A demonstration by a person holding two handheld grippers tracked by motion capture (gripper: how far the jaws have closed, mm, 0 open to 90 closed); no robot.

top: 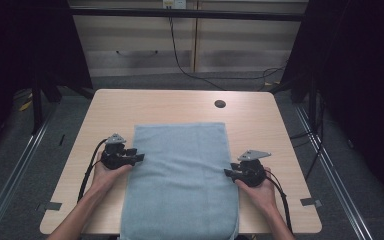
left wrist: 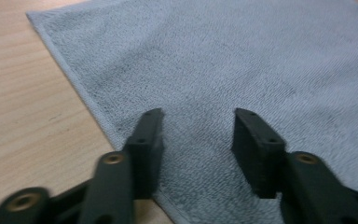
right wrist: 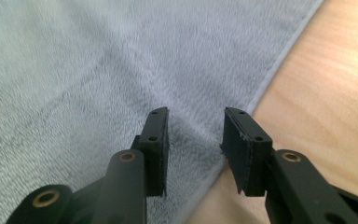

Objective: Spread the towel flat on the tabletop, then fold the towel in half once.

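Lying flat along the middle of the tabletop (top: 180, 102), its near end at the front edge, is a pale blue-grey towel (top: 180, 175). The left gripper (top: 141, 157) points in over its left hem, the right gripper (top: 227, 172) over its right; both gape, holding nothing. Gripper views add the towel's looped pile and stitched hems.

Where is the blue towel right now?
In the high view the blue towel lies flat mid-table, its near end at the table's front edge, between the left claw and right claw.
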